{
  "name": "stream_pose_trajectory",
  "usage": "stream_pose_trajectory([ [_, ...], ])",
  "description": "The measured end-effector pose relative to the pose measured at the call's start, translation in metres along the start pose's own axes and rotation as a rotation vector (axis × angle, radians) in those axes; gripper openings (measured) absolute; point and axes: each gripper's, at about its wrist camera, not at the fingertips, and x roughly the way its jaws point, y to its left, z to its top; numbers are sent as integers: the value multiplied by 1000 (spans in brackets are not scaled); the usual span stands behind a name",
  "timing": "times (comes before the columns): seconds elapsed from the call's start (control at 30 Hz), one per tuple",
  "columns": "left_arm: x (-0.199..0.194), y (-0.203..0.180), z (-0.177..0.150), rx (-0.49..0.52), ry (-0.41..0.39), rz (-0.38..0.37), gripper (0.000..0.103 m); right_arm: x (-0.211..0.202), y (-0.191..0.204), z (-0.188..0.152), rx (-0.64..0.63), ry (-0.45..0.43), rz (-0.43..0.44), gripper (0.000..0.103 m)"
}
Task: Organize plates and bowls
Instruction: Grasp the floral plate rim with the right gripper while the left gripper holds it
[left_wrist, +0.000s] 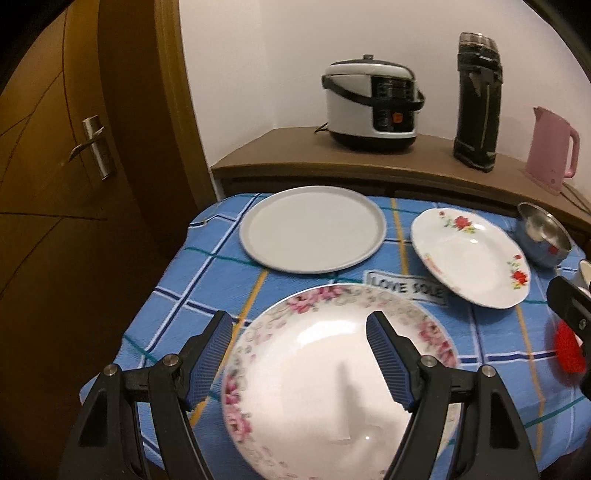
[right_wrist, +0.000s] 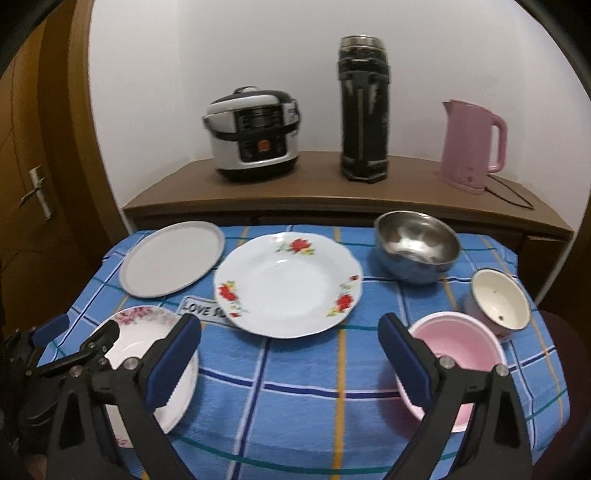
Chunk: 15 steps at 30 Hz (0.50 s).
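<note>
Pink-flowered white plate (left_wrist: 332, 376) lies under the wide-open, empty left gripper (left_wrist: 299, 354); the right gripper (right_wrist: 290, 354), also open and empty, should probably pinch rims squarely.

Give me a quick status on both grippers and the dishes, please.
Left gripper open above pink-flowered plate. Right gripper open, nothing between fingers, pink bowl beside it. Nothing stacked yet. Path clear.

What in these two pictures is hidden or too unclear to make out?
- Pink-flowered plate: near rim hidden by the left gripper, left view.
- Pink bowl: near side hidden by a right gripper finger, right view.
- Cloth label: wording cut off by the red-flowered plate.
- Rice cooker buttons: too blurred.
</note>
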Motion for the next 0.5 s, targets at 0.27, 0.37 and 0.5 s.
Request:
stream_pose_trajectory([
  [0.27, 6, 39, -13, -34, 28, 44, 77, 17, 21, -14, -40, 65, 134, 72],
  [0.37, 13, 55, -18, -63, 50, 62, 77, 25, 27, -22, -51, 100, 172, 66],
  [0.5, 24, 60, -23, -77, 86, 49, 77, 38, 36, -33, -79, 156, 197, 58],
])
